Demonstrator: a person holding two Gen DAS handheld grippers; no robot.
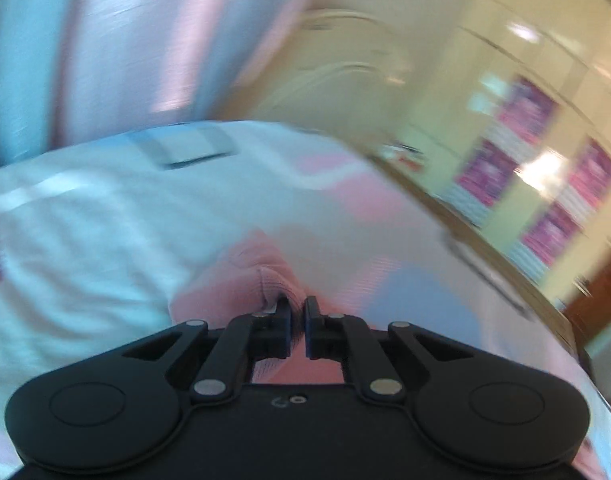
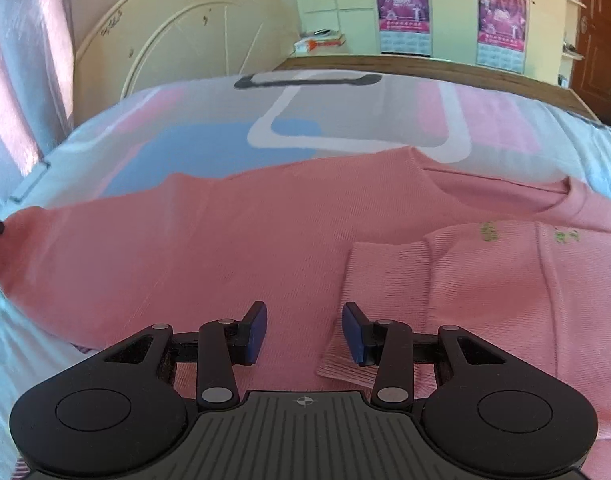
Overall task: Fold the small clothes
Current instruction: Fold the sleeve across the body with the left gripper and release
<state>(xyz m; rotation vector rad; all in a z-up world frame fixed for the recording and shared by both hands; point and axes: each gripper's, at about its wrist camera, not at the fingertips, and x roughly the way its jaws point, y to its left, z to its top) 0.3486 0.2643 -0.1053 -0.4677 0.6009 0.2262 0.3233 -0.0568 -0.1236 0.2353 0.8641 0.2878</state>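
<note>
Now left tongs [image 1: 298, 307] pinching pink top [image 1: 241, 284]

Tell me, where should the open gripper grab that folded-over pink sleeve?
Probably at the ribbed cuff of the sleeve. It lies flat on the pink top, its loose end edge nearest the right gripper, whose jaws stand open just above it. Come from that near side, low, and slide one jaw under the edge, so only the sleeve layer lifts.
</note>
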